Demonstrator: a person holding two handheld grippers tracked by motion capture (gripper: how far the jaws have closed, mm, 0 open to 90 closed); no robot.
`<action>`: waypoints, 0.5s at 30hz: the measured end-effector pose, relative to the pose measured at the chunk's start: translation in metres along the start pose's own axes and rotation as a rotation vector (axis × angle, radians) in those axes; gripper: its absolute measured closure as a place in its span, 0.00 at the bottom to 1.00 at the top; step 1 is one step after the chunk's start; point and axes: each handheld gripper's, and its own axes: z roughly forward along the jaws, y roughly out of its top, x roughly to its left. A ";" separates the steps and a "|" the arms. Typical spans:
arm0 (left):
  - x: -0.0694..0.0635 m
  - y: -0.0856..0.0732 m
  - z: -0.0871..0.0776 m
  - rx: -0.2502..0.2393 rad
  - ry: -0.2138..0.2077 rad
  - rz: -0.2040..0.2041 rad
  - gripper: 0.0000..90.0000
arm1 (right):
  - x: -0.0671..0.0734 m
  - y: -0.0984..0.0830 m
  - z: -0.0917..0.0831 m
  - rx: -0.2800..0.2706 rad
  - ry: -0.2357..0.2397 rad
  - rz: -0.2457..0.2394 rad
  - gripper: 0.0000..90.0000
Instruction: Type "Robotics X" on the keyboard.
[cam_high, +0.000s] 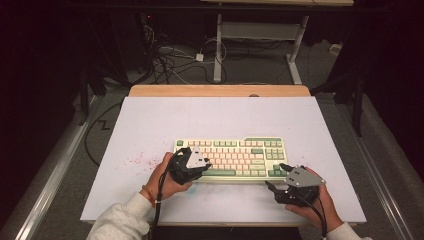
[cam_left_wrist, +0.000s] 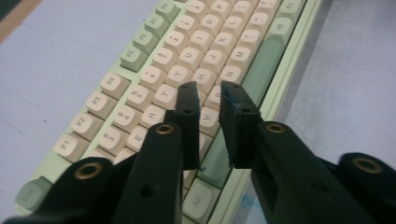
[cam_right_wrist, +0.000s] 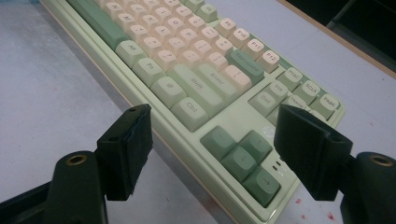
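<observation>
A pale green keyboard (cam_high: 235, 150) with cream and green keys lies across the middle of the white tabletop (cam_high: 150, 120). My left gripper (cam_high: 199, 165) hovers over its left half. In the left gripper view its jaws (cam_left_wrist: 208, 91) stand a narrow gap apart above the letter keys (cam_left_wrist: 187, 42), with nothing between them. My right gripper (cam_high: 275, 175) sits at the keyboard's near right corner, open wide. In the right gripper view the right gripper (cam_right_wrist: 212, 116) frames the green arrow keys (cam_right_wrist: 243, 156) and the keyboard's front edge, and its pads touch nothing.
Red specks (cam_high: 137, 160) stain the tabletop left of the keyboard. A wooden strip (cam_high: 220, 90) runs along the table's far edge. Cables (cam_high: 170, 55) and a desk frame (cam_high: 260, 30) lie on the floor beyond. Bare tabletop extends behind the keyboard.
</observation>
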 end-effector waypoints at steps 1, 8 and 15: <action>0.001 -0.001 -0.001 -0.005 0.004 -0.003 0.73 | 0.000 0.000 0.000 -0.001 -0.001 0.000 0.32; 0.005 -0.015 -0.011 -0.039 0.086 -0.018 0.41 | -0.003 0.000 -0.002 -0.008 -0.008 0.012 0.32; 0.007 -0.033 -0.021 -0.075 0.140 -0.031 0.25 | -0.007 0.000 -0.003 -0.016 -0.014 0.030 0.33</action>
